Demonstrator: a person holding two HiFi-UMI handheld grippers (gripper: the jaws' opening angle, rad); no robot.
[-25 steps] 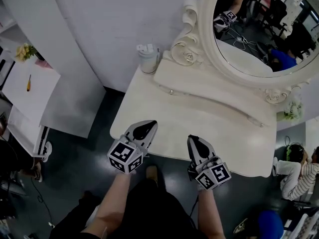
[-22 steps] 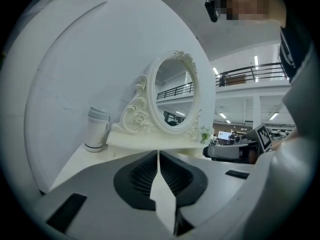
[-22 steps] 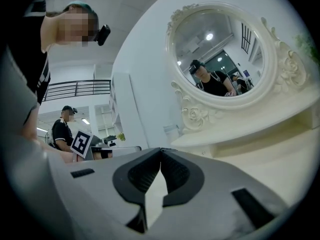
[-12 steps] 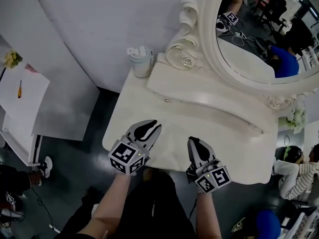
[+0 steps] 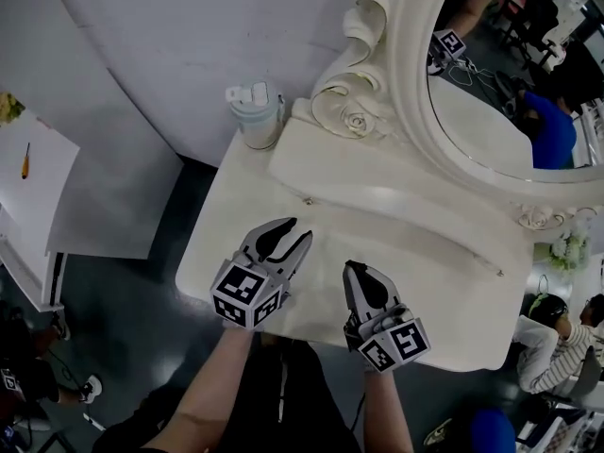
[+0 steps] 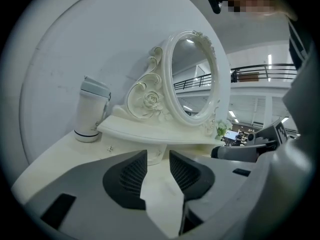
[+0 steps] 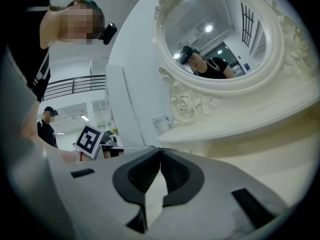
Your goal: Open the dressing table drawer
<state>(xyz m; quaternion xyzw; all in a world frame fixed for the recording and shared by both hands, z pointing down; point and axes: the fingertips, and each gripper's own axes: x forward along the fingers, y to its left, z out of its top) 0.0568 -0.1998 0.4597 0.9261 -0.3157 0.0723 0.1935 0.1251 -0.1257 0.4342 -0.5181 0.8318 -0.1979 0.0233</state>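
Head view: both tongs hover over the front of a cream desk [image 5: 425,253]. The left tongs [image 5: 300,230], whose jaws have just been opening, stand wide and empty, and the small drawer knob [image 5: 308,200] sits just ahead of them. The right tongs [image 5: 353,268] beside them are closed on nothing. Left gripper view: the knob lies ahead, left of the parted jaws. Right gripper view: the jaw tips meet. This looks like the approach; next the left tongs must reach the knob and pinch it. No readable writing, only square markers [image 5: 243,289].

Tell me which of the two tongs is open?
The left tongs: their jaws have just been opening and stand apart, nothing between. The right tongs are shut, tips touching.
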